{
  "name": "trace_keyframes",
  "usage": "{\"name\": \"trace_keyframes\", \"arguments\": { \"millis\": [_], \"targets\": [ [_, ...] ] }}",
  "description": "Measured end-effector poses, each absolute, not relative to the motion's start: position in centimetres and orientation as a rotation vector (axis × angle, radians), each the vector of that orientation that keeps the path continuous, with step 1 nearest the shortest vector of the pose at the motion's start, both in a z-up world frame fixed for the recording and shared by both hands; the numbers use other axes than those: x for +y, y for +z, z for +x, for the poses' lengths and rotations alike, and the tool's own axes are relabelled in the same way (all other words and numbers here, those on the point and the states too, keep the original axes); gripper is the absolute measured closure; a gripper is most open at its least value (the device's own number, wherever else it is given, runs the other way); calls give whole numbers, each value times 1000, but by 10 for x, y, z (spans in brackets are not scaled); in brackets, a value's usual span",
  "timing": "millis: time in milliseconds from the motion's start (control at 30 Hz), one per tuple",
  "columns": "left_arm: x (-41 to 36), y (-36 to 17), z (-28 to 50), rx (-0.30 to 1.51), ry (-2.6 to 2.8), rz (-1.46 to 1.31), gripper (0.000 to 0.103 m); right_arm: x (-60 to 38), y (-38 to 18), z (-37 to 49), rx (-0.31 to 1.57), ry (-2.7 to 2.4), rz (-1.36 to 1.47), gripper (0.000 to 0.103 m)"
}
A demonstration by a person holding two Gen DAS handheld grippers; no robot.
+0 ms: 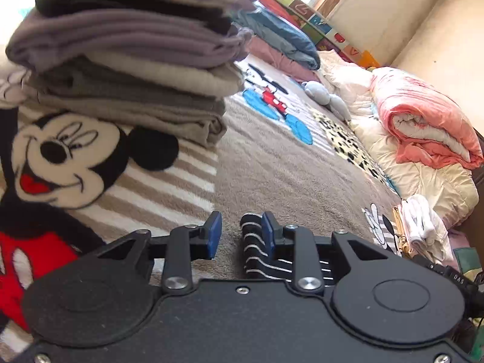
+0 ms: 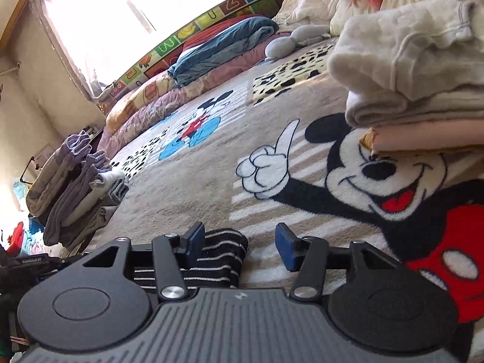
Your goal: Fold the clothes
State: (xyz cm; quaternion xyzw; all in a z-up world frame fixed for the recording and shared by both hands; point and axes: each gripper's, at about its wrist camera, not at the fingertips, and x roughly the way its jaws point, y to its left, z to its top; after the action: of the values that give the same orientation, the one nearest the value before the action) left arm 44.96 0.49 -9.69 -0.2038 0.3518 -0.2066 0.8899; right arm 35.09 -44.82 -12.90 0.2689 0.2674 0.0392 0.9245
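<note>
On the Mickey Mouse blanket [image 1: 272, 166], the black striped garment [image 1: 254, 248] lies flat just in front of both released hand-held grippers, left [image 1: 240, 234] and right [image 2: 239, 243], near the stack of folded clothes [image 1: 127, 60].

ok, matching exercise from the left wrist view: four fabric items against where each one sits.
Items:
1 striped sock
2 grey-purple folded stack
3 pink quilt
4 blue bedding

Places:
A rolled up at the right edge
B between the fingers of the left gripper, against one of them
C farthest away, top centre
D on the Mickey blanket, upper left

Pairs: 1-B, 2-D, 3-A, 4-C
</note>
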Motion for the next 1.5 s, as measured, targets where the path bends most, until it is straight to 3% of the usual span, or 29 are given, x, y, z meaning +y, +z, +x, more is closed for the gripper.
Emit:
{"name": "trace_keyframes", "arguments": {
  "millis": [167,267,333,433,500,600,900,1167,1267,1333,1400,1500],
  "targets": [
    [-24,-93,441,732,-537,-334,77,-436,-103,350,487,221,494,49],
    [-34,-127,465,889,-417,-304,79,-427,-116,362,576,274,499,47],
    [-26,-119,461,870,-415,-352,79,-421,-133,371,680,230,435,49],
    [-20,-89,428,780,-442,-322,73,-428,-137,367,673,243,488,51],
    [-15,-74,398,746,-425,-305,70,-432,-126,361,636,228,487,41],
    [-9,-61,338,693,-414,-291,60,-438,-111,343,585,220,498,40],
    [-23,-68,193,627,-340,-70,60,-387,-73,239,488,269,374,39],
    [-57,-83,135,637,-336,27,60,-318,-90,130,522,300,263,39],
    [-73,-112,122,637,-314,124,60,-290,-93,96,495,328,186,39],
    [-84,-131,114,637,-299,188,58,-271,-100,78,488,342,95,37],
    [-91,-136,107,625,-282,230,55,-250,-121,77,587,344,-33,22],
    [-89,-130,97,592,-303,226,55,-242,-134,68,596,314,-73,21]
  ]
}}
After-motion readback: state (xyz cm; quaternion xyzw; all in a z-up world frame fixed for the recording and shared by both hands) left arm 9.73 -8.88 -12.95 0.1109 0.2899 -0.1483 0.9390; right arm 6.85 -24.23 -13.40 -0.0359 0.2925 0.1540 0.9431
